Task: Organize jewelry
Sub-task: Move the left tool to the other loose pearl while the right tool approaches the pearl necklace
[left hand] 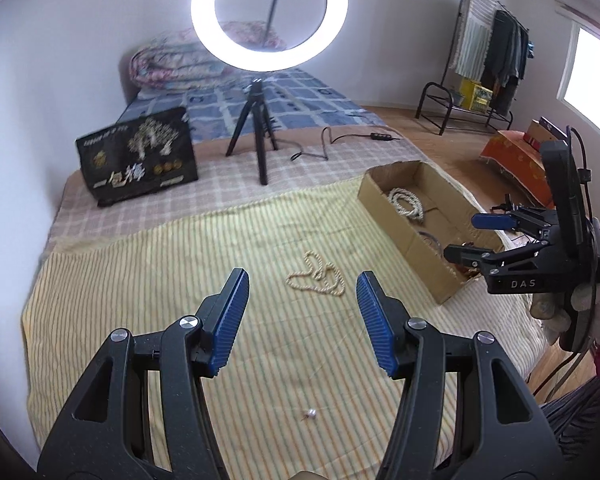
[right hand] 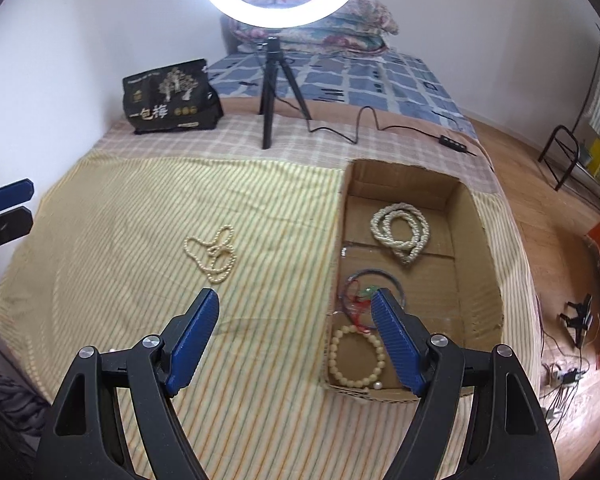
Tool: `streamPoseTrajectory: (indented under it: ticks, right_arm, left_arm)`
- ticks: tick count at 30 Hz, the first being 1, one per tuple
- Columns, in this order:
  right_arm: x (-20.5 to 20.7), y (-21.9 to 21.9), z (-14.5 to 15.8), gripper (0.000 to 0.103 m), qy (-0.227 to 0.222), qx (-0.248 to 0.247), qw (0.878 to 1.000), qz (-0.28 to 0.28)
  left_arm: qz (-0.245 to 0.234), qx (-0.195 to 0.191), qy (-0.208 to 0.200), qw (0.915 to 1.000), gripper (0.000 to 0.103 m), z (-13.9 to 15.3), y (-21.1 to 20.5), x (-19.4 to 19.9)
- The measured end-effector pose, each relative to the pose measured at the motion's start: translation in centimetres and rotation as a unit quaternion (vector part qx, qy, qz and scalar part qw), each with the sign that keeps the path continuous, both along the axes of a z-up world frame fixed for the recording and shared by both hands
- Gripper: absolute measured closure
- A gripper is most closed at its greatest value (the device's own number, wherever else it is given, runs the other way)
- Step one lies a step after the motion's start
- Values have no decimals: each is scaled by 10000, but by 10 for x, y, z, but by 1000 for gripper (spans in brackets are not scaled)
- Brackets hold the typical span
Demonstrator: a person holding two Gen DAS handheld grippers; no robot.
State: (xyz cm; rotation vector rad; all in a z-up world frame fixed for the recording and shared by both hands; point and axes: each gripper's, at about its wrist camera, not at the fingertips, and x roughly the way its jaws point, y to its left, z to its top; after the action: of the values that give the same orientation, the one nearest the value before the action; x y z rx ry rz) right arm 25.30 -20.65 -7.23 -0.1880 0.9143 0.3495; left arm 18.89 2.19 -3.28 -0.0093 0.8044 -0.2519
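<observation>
A loose pearl necklace (left hand: pixel 316 278) (right hand: pixel 212 252) lies on the yellow striped cloth (left hand: pixel 160 280). My left gripper (left hand: pixel 302 280) hangs open just short of it, nothing between its fingers. A tiny pearl piece (left hand: pixel 311 413) lies on the cloth below the fingers. At the right stands a cardboard box (right hand: pixel 480 240) (left hand: pixel 380 184). It holds a coiled pearl strand (right hand: pixel 400 232), a dark bangle with red thread (right hand: pixel 360 280), a beige bead bracelet (right hand: pixel 356 356) and a small pearl (right hand: pixel 377 386). My right gripper (right hand: pixel 295 296) (left hand: pixel 460 236) is open and empty over the box's near left wall.
A ring light on a black tripod (left hand: pixel 256 128) stands behind the cloth, with its cable (right hand: pixel 356 128) trailing right. A black printed bag (left hand: pixel 140 156) sits at the back left. Folded quilts (right hand: pixel 332 28) lie by the wall. The bed's edge and wooden floor (right hand: pixel 540 240) are at the right.
</observation>
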Motion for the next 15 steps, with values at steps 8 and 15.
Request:
streamPoseTrajectory:
  ticks: [8,15]
  right_arm:
    - [-1,28,-15,25,-40,-109,9994,329]
    - [9,42,-28,25,180,-71,9977,650]
  left_arm:
    - [237,-212,429,9986,45,-23,30,-31]
    - [195,-369,1034,9938,46,-65,27,-58]
